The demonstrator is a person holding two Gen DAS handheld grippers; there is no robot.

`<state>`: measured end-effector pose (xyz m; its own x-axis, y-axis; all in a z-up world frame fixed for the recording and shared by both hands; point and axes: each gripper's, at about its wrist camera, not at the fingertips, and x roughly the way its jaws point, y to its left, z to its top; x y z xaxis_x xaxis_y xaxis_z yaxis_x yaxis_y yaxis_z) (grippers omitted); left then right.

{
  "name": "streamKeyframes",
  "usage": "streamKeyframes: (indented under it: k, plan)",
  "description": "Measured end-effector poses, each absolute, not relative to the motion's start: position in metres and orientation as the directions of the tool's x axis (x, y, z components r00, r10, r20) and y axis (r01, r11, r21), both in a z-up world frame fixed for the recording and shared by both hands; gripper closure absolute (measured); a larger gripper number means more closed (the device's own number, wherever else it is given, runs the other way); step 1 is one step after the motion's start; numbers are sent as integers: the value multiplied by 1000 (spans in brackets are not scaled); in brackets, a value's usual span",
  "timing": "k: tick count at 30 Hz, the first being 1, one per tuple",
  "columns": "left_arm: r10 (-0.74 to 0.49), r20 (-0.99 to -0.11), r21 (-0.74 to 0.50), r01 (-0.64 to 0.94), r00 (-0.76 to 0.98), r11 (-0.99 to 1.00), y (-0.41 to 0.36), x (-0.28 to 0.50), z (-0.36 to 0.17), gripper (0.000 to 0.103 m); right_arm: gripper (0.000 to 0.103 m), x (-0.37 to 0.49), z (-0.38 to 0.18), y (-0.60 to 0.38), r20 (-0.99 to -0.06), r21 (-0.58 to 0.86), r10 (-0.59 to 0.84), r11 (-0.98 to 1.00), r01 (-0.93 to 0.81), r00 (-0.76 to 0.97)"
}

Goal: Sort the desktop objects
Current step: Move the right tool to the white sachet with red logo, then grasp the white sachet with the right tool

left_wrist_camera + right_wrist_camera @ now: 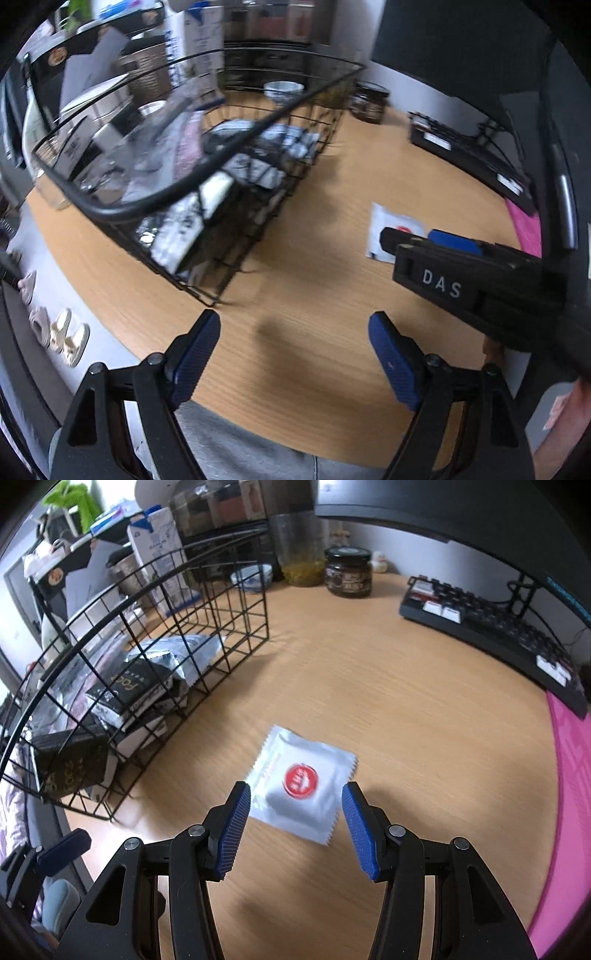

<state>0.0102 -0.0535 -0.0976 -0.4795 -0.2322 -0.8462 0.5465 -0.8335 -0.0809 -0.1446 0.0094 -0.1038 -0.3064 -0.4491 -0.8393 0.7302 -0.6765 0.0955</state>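
- Sachet (301, 781): a flat silver foil packet with a red round mark and zigzag cut ends, lying flat on the desk (388, 701), alone, to the right of the wire basket (177, 627) and well apart from it.
- Right gripper (295, 823): jaws stand part open with nothing between the pads. It hangs above the sachet's near half, tips pointing steeply down. From this view the two pads frame the packet's near edge; contact not seen.
- Left gripper (293, 354): jaws wide and empty, over bare desk near the basket's corner.
- Basket already holds dark boxes (125, 690) and foil bags; likely where the sachet belongs.
- Handling, judged: very light, thin, limp foil. Smooth skin, so likely slippery against the pads. Not fragile, but a hard pinch could crease it.
- It lies flush with the wood, with no raised lip to catch. A straight pinch from above may just skid over the top.
- Best hold, judged: a crimped zigzag end or a corner, where the foil is stiffer and ridged. One pad could nudge an edge up, then close across it.
- Alternative: slide it toward the desk edge to free an edge.
- Risk: the packet slides or spins away when touched on one side first.
- Keyboard (498, 627) and jar (349, 572) sit far off, no hindrance.
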Motion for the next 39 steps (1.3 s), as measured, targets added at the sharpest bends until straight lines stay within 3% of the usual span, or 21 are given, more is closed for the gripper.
streamKeyframes:
  k: [13,16,21,39]
  plan:
    - [-227,-869,-119,631,-440,-767,-77,9,-114,19,51,-137,-113,-6,-838,-5,-400,-675,738,-372]
    - [-215,-873,-114,613,-437,-782,-73,7,-113,19,55,-134,-112,-1,-840,-7,-394,-681,733,-374]
    - [-176,-886,-99,545,-429,-833,-56,3,-115,19,69,-128,-110,26,-850,-20,-368,-693,721,-377]
    - [-95,-868,-37,253,-488,-967,8,-11,-91,19,85,-95,-102,154,-858,18,-302,-827,562,-416]
